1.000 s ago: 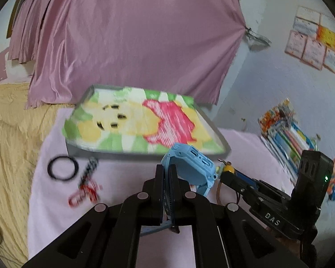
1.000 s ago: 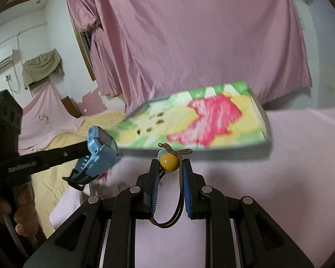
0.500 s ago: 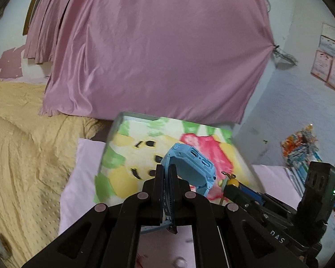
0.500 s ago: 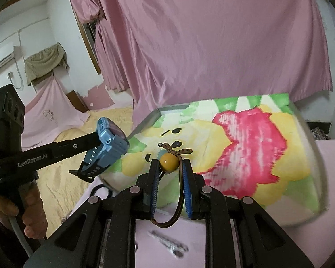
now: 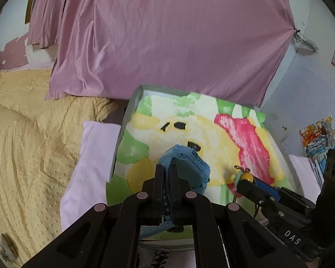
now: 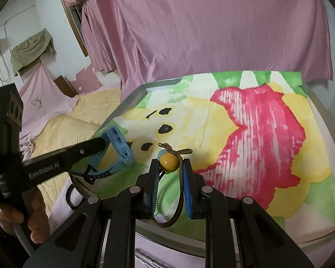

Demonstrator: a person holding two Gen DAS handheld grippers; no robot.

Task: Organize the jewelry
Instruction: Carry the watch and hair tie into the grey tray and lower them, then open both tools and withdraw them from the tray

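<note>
A blue plastic watch with a perforated strap (image 5: 185, 169) sits at the centre of the left wrist frame, its strap pinched in the left tongs (image 5: 166, 178), above a shallow grey tray lined with a yellow, pink and green cartoon cloth (image 5: 131, 102). In the right wrist frame, centre, the right tongs (image 6: 169, 169) clamp a brown cord bracelet with a round yellow bead (image 6: 168, 162) over the same tray. A dark ring (image 6: 69, 197) lies at lower left on the pink cloth (image 6: 60, 210). A pink curtain (image 5: 167, 33) fills the top.
</note>
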